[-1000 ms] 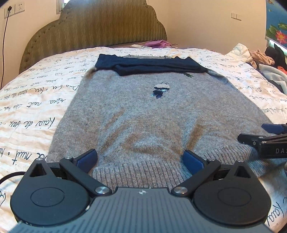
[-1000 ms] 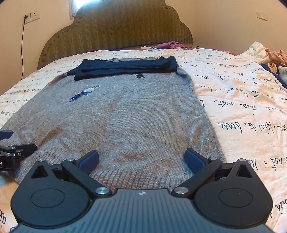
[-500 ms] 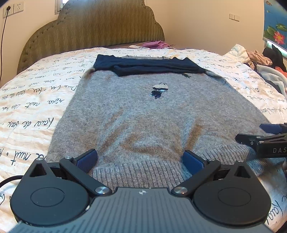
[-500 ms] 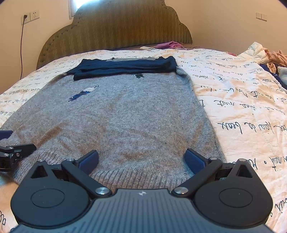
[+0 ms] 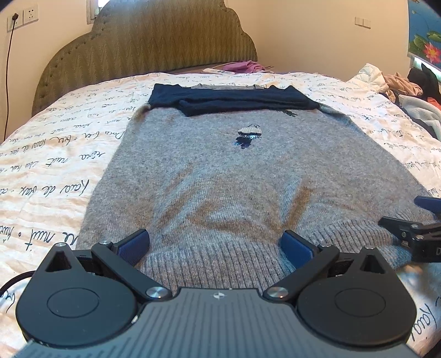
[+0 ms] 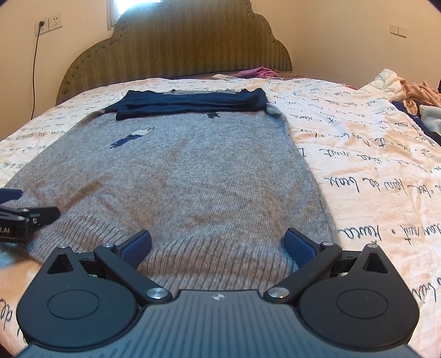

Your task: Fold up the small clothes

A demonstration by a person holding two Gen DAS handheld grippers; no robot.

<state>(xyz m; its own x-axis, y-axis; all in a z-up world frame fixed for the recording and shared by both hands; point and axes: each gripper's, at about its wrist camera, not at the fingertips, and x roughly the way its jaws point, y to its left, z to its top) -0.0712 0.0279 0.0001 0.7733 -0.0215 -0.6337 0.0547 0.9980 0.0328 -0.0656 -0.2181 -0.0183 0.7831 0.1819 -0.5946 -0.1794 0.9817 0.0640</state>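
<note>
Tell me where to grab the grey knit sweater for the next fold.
Grip the ribbed hem of the grey knit sweater at its two near corners, coming in low from the near edge. It lies flat, hem nearest, with the left gripper and right gripper open over it.

A cream bedspread (image 5: 55, 170) printed with dark handwritten script covers the bed, backed by an olive-green scalloped headboard (image 6: 176, 46). A purple cloth (image 6: 257, 73) and a white remote (image 5: 219, 71) lie near the headboard, and a heap of mixed clothes (image 5: 399, 88) sits at the bed's right edge. A wall socket (image 6: 48, 23) holds a plug with a dark cord hanging down.
</note>
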